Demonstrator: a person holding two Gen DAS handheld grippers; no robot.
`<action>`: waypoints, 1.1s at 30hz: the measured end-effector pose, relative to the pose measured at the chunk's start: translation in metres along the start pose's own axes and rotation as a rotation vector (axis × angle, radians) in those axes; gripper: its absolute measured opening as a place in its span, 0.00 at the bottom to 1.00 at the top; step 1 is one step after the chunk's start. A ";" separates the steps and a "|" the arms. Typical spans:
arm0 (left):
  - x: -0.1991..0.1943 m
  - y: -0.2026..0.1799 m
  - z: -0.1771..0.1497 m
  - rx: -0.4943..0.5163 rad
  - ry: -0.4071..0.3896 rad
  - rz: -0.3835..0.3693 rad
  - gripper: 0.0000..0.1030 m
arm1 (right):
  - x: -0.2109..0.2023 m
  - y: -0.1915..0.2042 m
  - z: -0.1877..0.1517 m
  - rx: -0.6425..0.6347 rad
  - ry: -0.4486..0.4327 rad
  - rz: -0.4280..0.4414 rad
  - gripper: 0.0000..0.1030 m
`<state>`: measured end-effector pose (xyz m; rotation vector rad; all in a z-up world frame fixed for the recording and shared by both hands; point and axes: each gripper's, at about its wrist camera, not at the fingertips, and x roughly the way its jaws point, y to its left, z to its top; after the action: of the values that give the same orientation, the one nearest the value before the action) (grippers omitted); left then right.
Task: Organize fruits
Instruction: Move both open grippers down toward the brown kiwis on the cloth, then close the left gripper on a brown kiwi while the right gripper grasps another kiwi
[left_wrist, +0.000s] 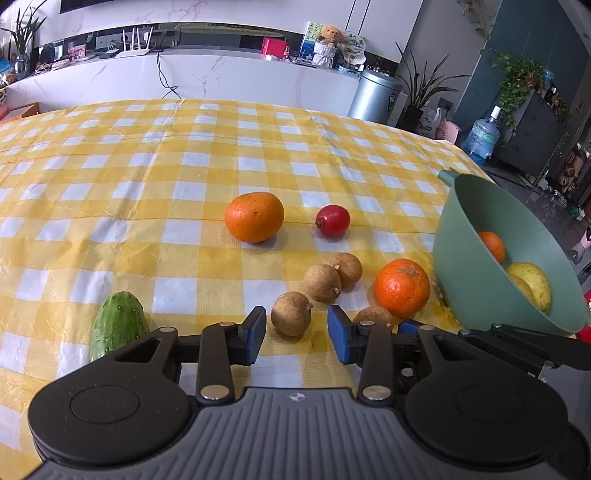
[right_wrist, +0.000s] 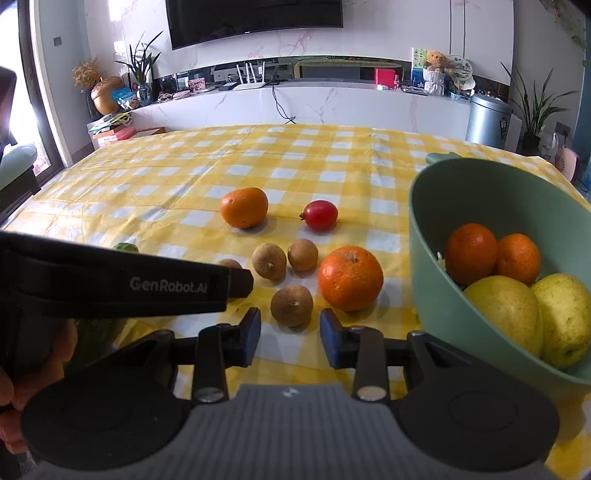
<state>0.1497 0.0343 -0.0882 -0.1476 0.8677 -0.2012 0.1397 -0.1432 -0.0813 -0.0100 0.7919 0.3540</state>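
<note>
The left gripper (left_wrist: 296, 334) hangs low over the checked cloth (left_wrist: 147, 177), jaws apart with a brown longan (left_wrist: 291, 313) between the pads, a gap showing on each side. The right gripper (right_wrist: 290, 336) likewise stands apart around another longan (right_wrist: 291, 305), not touching it.

Four longans lie in a loose cluster, near one another; the right view shows all four, one (right_wrist: 229, 263) half hidden behind the left gripper's body. Just right of them sits an orange (right_wrist: 350, 277), close beside the green bowl (right_wrist: 480, 184). A cucumber (left_wrist: 118, 325) lies at the near left, plain only in the left view.

Farther on rest a second orange (left_wrist: 255, 217) and a red fruit (left_wrist: 332, 219), well apart from the cluster. Beyond them the cloth runs bare to the far table edge.

The bowl stands at the right edge. The right view shows two oranges and two yellow fruits inside; the left view shows only part of them.
</note>
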 end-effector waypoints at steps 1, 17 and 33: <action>0.001 0.000 0.000 -0.001 0.002 0.001 0.43 | 0.001 0.000 0.000 0.005 -0.001 0.002 0.31; 0.003 -0.003 -0.001 0.025 -0.007 0.020 0.26 | 0.007 -0.004 0.001 0.031 0.002 0.015 0.22; -0.025 -0.012 -0.002 0.057 -0.074 0.047 0.26 | -0.019 -0.003 0.000 0.029 -0.047 0.036 0.22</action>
<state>0.1314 0.0281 -0.0682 -0.0809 0.7903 -0.1758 0.1282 -0.1524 -0.0688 0.0394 0.7516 0.3760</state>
